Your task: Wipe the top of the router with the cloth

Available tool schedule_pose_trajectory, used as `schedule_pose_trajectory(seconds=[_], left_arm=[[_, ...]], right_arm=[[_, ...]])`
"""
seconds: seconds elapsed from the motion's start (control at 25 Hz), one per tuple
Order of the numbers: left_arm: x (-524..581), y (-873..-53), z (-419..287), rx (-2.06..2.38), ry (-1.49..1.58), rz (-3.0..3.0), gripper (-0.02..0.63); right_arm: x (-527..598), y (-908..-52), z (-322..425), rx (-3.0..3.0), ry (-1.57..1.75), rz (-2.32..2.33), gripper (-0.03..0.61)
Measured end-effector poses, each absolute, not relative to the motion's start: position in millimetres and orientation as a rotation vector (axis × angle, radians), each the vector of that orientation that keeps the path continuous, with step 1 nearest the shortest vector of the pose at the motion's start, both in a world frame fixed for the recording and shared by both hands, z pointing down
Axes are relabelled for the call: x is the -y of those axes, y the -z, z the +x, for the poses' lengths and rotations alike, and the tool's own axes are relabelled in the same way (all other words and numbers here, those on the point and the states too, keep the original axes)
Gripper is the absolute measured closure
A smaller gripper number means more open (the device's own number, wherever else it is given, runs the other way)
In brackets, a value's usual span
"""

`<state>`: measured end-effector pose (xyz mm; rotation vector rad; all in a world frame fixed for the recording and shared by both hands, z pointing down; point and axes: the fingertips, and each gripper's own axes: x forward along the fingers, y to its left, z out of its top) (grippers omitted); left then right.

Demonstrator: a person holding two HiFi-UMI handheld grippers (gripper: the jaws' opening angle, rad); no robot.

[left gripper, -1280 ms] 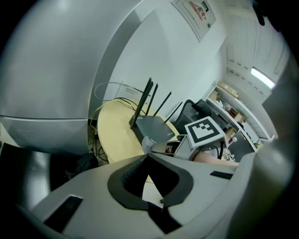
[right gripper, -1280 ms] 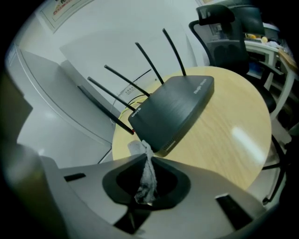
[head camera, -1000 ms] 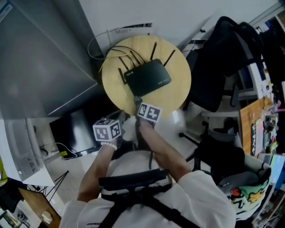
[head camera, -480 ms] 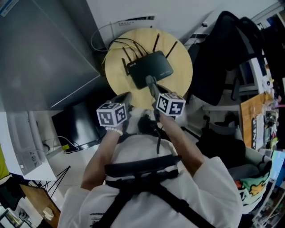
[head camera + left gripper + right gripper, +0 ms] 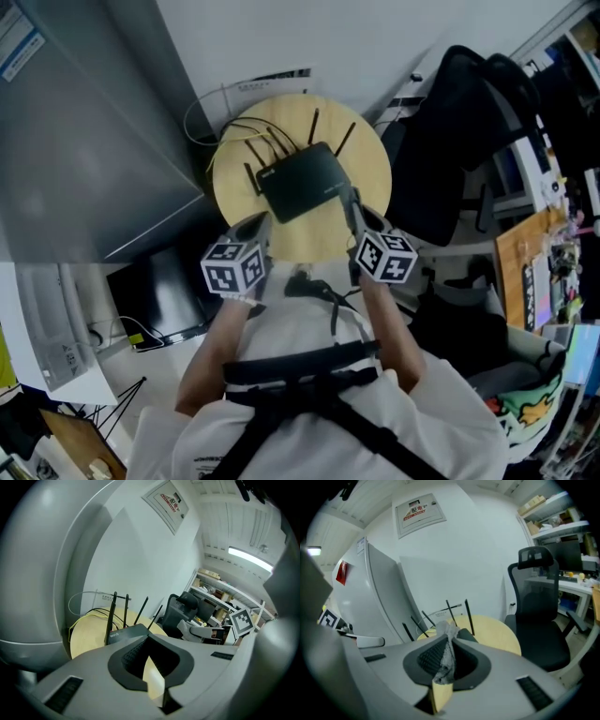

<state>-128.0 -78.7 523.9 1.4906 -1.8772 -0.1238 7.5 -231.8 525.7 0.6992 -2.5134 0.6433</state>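
Router (image 5: 300, 181): black, four antennas up, lying flat near the middle of the round wooden table (image 5: 373, 161). Yellow and black cables (image 5: 246, 125) leave its far side toward the wall.

Cloth (image 5: 446, 654): grey, bunched, pinched between the jaws of your right gripper (image 5: 352, 200). A tuft sticks out past the tips toward the router. In the head view those tips sit at the router's right near corner; whether the cloth touches the casing cannot be told.

Right gripper: clenched on the cloth, marker cube toward you, off the table's near edge.

Left gripper (image 5: 254, 226): jaws brought together with nothing between them. Its tips are over the table's near left edge, just short of the router. In the left gripper view the router (image 5: 125, 632) shows directly beyond the jaws.

Surroundings: black office chair (image 5: 448, 141) right of the table, tall grey cabinet (image 5: 84, 141) to its left, white wall behind with a labelled panel (image 5: 417, 509).
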Motion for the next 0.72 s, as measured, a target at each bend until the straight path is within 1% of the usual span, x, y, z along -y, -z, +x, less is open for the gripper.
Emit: schedule_pose_trajectory(seconds=[0.2, 0.72], left_arm=[[87.2, -526.7, -130.7, 1.896, 0.145, 1.464, 0.617], [90.6, -529.5, -120.6, 1.915, 0.118, 1.425, 0.617]], right_arm=[[245.7, -531.5, 13.8, 2.508, -0.721, 0.765, 0.54], [251.4, -533.2, 19.0, 2.524, -0.751, 0.721, 0.54]])
